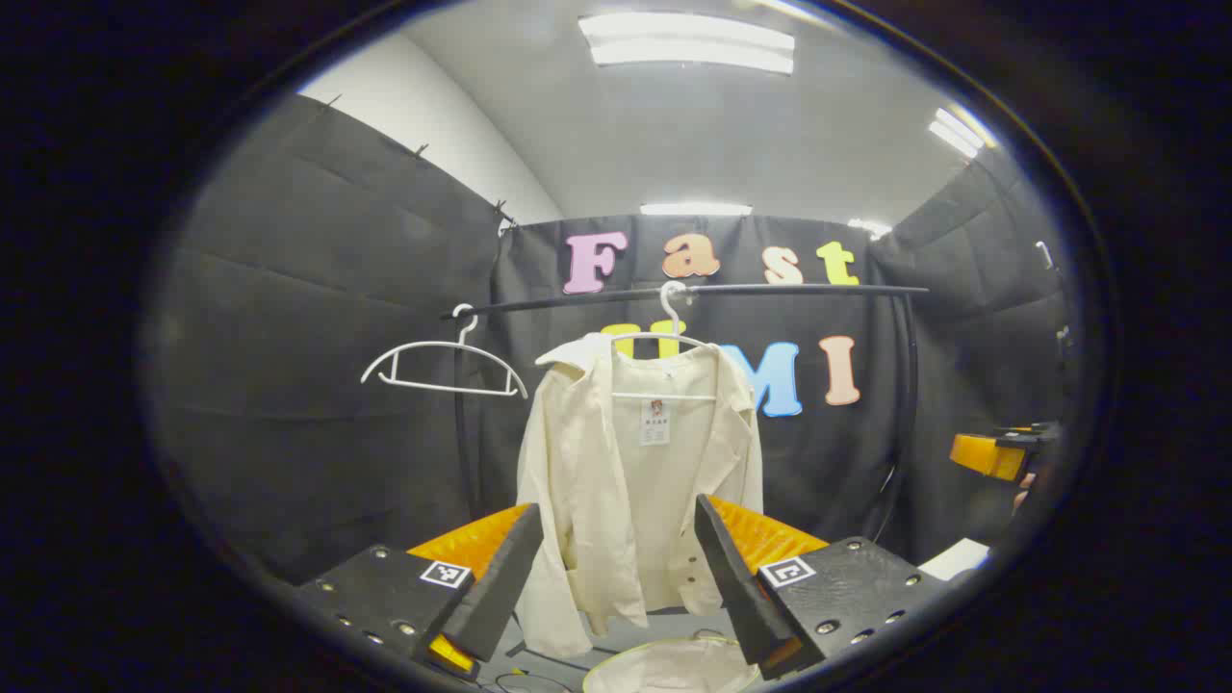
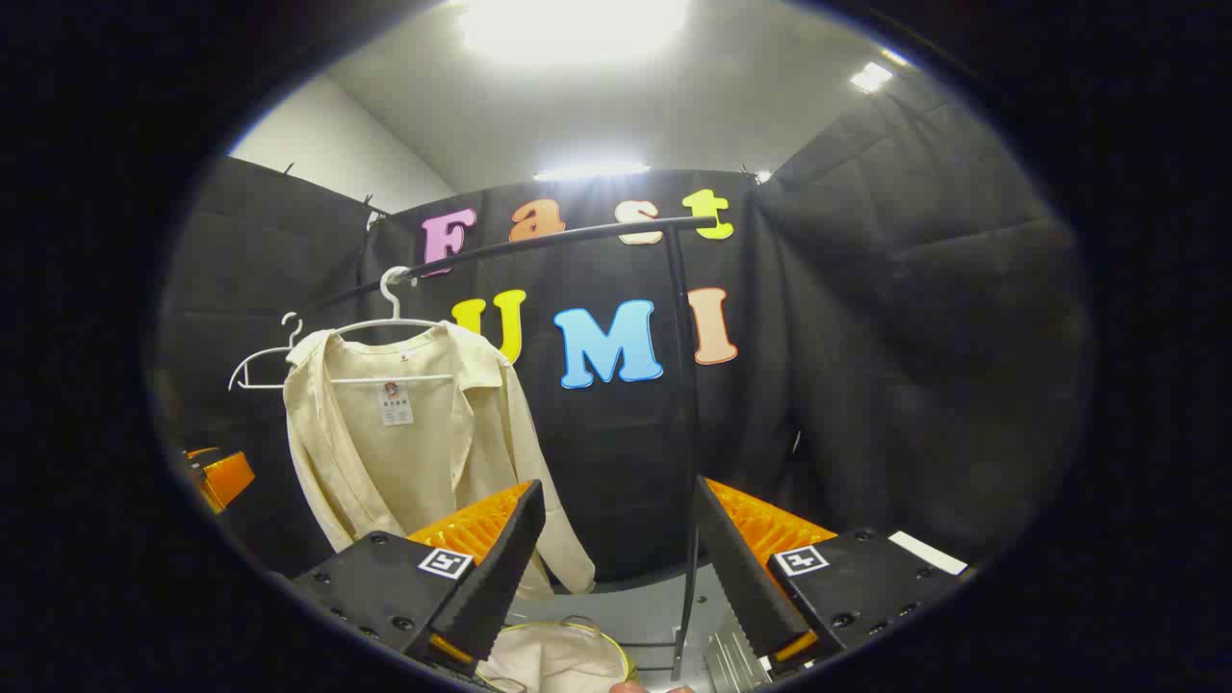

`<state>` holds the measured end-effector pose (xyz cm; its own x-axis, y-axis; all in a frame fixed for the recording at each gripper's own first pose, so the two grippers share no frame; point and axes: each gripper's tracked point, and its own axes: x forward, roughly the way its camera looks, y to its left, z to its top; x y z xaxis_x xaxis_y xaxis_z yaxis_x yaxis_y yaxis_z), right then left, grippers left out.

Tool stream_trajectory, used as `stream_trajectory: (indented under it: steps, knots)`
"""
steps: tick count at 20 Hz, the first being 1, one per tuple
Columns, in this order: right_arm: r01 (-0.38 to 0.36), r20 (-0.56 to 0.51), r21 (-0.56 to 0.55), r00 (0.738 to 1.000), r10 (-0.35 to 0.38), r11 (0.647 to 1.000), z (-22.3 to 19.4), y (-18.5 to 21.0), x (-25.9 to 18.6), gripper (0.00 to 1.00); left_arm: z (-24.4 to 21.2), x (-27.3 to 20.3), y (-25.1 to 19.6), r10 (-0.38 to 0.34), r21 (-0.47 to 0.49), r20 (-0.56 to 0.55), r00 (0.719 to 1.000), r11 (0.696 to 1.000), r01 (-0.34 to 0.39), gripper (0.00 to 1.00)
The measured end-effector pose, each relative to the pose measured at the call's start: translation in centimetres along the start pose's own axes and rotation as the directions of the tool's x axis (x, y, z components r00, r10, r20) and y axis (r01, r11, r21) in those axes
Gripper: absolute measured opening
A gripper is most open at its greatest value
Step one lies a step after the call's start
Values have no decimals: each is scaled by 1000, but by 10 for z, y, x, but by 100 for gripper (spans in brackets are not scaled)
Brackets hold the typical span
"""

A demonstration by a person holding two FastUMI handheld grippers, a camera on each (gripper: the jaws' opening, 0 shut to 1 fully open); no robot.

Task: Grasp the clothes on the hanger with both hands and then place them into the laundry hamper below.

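1. cream shirt (image 1: 635, 481) hangs on a white hanger (image 1: 664, 337) on the black rail (image 1: 693, 292), at 12 o'clock of the left claw (image 1: 616, 577).
2. left claw gapes wide, holding nothing.
3. right claw (image 2: 616, 568) gapes wide too, shirt at its 10 o'clock.
4. hamper (image 1: 674, 666) sits below the shirt, at 6 o'clock.

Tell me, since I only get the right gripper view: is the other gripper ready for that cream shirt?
Observer: Yes. In the left gripper view, the left gripper has its jaws open, and the cream shirt hangs straight ahead between them, untouched.
Operator: The shirt hides part of that second white hanger for me. Is anything on it?
Observer: Nothing. The empty hanger shows whole there, hooked on the rail apart from the shirt's hanger.
Operator: And the hamper?
Observer: From that side, the laundry hamper shows its rim just beneath the shirt's hem.
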<state>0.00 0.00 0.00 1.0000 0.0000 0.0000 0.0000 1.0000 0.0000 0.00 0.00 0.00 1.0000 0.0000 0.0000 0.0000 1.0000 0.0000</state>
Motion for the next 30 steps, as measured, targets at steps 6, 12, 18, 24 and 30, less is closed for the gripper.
stream_trajectory:
  steps: [6, 12, 18, 24, 30]
  knots:
    - [-9, -15, -7, 1000, 9, 1000, -8, 6, -3, 98, -7, -17, 7, 14, -7, -25, 1000, 1000, -14, 92]
    - [-32, -23, -10, 999, 32, 999, -11, 20, 0, 98, -3, -17, 18, 30, -3, -27, 999, 1000, -30, 92]
    - [-47, -42, -14, 998, 46, 999, -9, 35, 9, 98, 0, -7, 25, 49, 0, -31, 998, 999, -49, 92]
    - [-48, -47, -30, 998, 46, 998, -5, 31, 31, 98, 20, 44, 30, 86, -51, -14, 996, 995, -87, 92]
    - [-65, -77, -41, 995, 62, 997, -19, 25, 83, 98, 35, 105, 25, 126, -8, -5, 992, 992, -126, 93]
